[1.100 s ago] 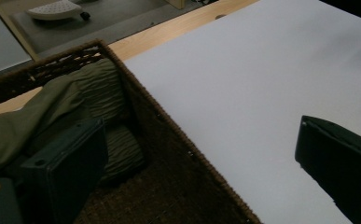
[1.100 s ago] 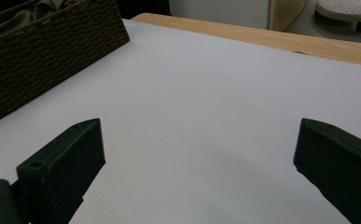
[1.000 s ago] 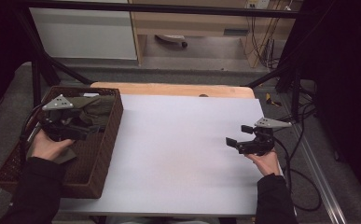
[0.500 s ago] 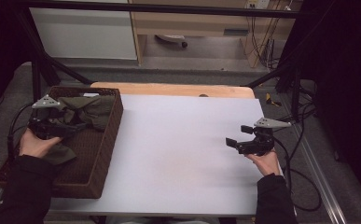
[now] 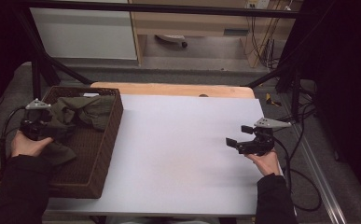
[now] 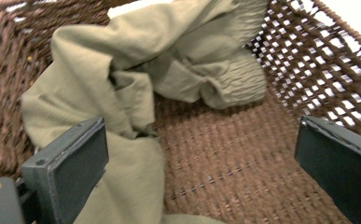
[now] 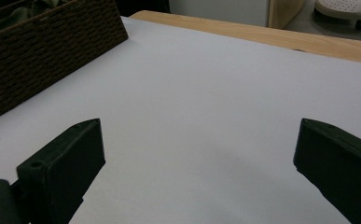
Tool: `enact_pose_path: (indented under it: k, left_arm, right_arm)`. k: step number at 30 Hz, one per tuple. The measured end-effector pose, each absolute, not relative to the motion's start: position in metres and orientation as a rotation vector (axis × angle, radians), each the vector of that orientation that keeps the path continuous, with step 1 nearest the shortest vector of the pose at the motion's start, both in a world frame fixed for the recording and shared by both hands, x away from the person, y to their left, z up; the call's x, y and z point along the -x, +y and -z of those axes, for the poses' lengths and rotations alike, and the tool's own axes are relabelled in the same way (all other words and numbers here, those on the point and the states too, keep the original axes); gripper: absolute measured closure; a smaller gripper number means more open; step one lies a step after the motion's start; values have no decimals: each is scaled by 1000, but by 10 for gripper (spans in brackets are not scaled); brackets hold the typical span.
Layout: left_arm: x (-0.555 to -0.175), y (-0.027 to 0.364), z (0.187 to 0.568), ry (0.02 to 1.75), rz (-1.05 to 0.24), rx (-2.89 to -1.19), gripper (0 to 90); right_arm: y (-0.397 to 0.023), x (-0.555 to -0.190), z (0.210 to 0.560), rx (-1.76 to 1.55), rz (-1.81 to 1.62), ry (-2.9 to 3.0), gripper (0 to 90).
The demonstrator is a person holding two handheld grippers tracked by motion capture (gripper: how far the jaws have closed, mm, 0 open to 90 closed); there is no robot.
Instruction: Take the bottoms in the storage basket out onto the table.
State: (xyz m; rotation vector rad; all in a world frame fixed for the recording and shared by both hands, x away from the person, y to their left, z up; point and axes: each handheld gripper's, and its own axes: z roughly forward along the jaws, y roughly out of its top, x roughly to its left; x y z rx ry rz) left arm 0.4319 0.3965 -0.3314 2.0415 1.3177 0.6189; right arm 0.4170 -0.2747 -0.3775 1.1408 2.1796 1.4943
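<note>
A brown wicker basket (image 5: 107, 140) stands on the left side of the table, and a crumpled olive-green cloth (image 5: 82, 112) lies inside it. My left gripper (image 5: 45, 127) hovers over the basket's left part, just above the cloth. In the left gripper view the gripper (image 6: 201, 168) is open. Its jaws stand wide apart over the cloth (image 6: 136, 79) and the woven basket floor (image 6: 229, 163), and nothing is held. My right gripper (image 5: 239, 135) is open above the white tabletop (image 5: 178, 140) at the right. In its own view the right gripper (image 7: 197, 163) has only bare table between its jaws.
A wooden strip (image 5: 169, 88) edges the table's far side. Black frame posts (image 5: 38, 70) rise behind the basket, and cables (image 5: 299, 154) trail off the table's right edge. In the right gripper view the basket's wall (image 7: 43, 51) shows at the upper left.
My left gripper has drawn back to the left over the basket, still open. The right gripper has not moved.
</note>
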Motion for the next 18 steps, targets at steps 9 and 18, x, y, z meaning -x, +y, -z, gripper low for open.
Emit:
enact_pose_path:
  k: [9,18]
  left_arm:
    - [-434,408,347,1406,-658,-2049,30]
    - [-437,413,361,1466,-654,-2074,30]
  right_arm:
    - [-275,-417,379,-1143,-1491,2180,26]
    - [-275,-417,379,-1144,-1486,2182,26]
